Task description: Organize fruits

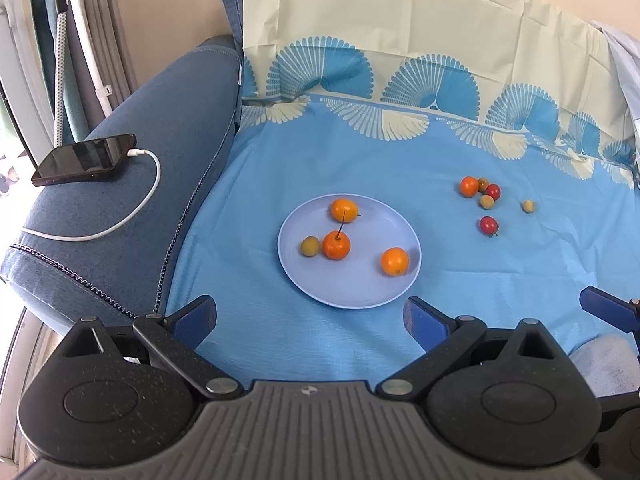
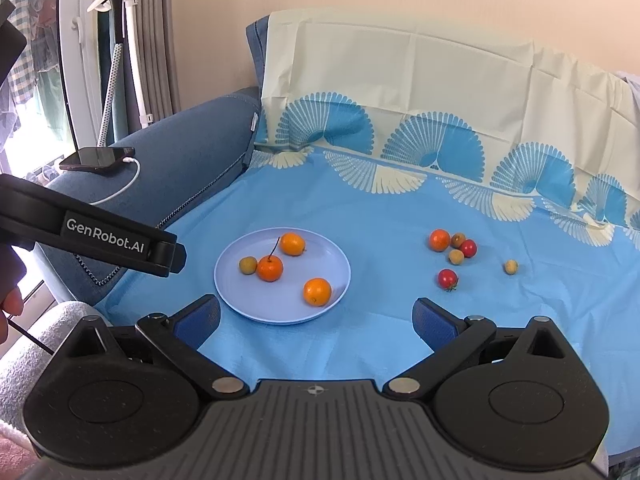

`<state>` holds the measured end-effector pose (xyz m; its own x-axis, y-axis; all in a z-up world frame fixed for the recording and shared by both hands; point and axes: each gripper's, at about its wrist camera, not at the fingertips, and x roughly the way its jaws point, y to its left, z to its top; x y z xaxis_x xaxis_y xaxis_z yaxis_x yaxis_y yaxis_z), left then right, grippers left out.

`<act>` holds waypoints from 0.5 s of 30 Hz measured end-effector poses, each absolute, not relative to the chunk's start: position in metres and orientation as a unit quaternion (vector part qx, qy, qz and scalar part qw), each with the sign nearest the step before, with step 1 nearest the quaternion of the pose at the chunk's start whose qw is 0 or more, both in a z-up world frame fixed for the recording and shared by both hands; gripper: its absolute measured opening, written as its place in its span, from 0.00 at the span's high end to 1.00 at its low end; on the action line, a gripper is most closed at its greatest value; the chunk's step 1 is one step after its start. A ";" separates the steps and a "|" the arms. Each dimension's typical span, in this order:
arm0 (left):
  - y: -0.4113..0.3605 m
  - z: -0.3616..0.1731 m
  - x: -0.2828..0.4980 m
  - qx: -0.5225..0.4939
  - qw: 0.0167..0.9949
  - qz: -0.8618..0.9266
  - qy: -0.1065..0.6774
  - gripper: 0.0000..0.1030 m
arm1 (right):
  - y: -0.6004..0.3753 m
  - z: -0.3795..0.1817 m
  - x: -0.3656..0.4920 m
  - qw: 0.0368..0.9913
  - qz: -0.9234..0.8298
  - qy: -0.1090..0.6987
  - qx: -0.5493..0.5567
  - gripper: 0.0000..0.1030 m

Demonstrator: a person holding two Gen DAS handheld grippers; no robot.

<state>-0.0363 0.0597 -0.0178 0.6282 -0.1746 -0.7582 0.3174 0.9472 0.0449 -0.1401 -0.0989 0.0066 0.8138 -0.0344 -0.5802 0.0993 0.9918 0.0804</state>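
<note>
My left claw (image 1: 310, 318): released, jaws spread wide, nothing between them; it hangs just short of the near rim of the plate (image 1: 304, 280).
My right claw (image 2: 316, 322): also released and empty, jaws wide, at the plate's near-right edge.
Plate: a pale blue round dish lying flat on the blue cloth (image 2: 360, 208), which is draped over a soft sofa seat. This is my landmark.
On the plate, count: four. Three orange fruits: one at the near-right rim (image 2: 317, 291), one stemmed at the centre (image 2: 270, 268), one at the far side (image 2: 292, 243). One small tan fruit (image 2: 248, 265), left of centre.
Right of the plate, loose on the cloth, count: six. One red tomato nearest (image 2: 447, 278), one tan fruit off alone further right (image 2: 510, 267), then a far cluster of one orange fruit (image 2: 440, 240), one red tomato (image 2: 468, 248) and two tan fruits (image 2: 456, 257).
Totals: four orange, three tan, two red; ten pieces, one plate.
Risk, rolling: I judge the round fruit will run off if a finger nudges it before I close, more so on a cushioned seat.
Risk, plate: the orange at the near-right rim could spill out if I press the rim or drop a piece in hard.
Risk, cluster: the far pieces sit touching or nearly so; wide jaws may catch two or knock a neighbour away.
Risk, tomatoes: probably soft, so a hard clench could burst one.
Left of the plate, far: a phone (image 2: 98, 159) on its white cable on the sofa arm, well clear.
</note>
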 end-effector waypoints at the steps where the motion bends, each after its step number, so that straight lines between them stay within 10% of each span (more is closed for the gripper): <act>1: 0.058 -0.018 -0.036 0.088 0.898 -0.136 0.410 0.02 | -0.099 0.006 -0.139 0.950 -0.034 0.305 0.054 0.01; 15: 0.047 -0.031 -0.014 0.096 0.888 -0.133 0.430 0.02 | -0.104 -0.009 -0.122 0.944 -0.028 0.323 0.059 0.01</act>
